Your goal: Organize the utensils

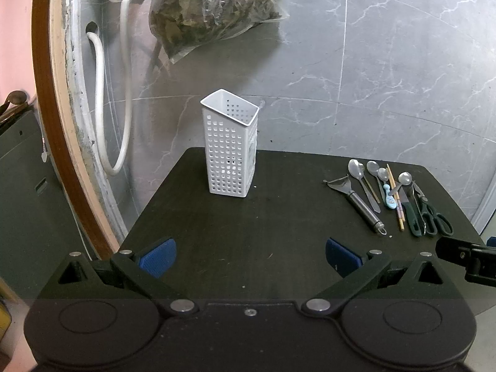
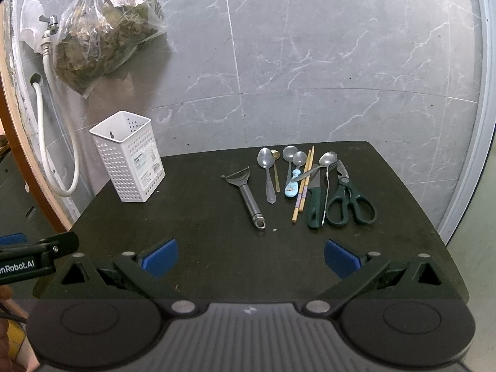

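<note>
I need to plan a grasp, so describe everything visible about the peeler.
The peeler lies flat on the dark table, leftmost in the utensil row and apart from the spoon beside it. It looks metal: a wide blade head at the far end, a dark round handle toward the camera, and a small hanging ring at its tip. Nothing touches it.

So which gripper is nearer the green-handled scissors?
Right. The right gripper faces the utensil row, with the green-handled scissors just ahead and slightly right; the left gripper sits further left, facing the white basket.
</note>
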### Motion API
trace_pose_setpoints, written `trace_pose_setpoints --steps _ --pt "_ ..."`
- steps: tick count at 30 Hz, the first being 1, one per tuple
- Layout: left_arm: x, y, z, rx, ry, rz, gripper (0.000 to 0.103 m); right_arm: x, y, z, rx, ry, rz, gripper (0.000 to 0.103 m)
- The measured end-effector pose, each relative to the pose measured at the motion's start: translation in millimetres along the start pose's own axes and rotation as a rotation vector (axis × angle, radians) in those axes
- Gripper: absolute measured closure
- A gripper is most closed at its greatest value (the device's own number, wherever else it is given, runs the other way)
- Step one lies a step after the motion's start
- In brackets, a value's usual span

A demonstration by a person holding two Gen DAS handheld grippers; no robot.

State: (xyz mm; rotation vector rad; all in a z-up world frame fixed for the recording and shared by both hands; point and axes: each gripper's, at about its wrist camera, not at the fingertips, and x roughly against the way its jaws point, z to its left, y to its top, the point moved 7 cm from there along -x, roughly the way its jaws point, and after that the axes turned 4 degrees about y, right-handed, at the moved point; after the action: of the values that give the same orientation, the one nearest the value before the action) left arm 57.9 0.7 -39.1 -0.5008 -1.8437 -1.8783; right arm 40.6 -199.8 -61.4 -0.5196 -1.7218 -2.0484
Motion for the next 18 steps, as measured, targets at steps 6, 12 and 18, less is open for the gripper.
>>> trace_pose_setpoints --steps 6,12,18 --pt "-0.1 -4.2 5.2 0.001 -0.002 0.001 0.001 -0.7 0.5 0.1 -0.001 -0.001 0.0 0.0" --pt "-0.6 -5.0 6.2 0.001 -0.001 0.001 0.001 -1.3 1.0 0.3 -0.001 -0.002 0.0 0.0" --pt "-0.7 -5.0 6.4 0.001 -0.001 0.001 0.001 -2.3 1.5 0.8 -0.002 -0.001 0.001 0.0"
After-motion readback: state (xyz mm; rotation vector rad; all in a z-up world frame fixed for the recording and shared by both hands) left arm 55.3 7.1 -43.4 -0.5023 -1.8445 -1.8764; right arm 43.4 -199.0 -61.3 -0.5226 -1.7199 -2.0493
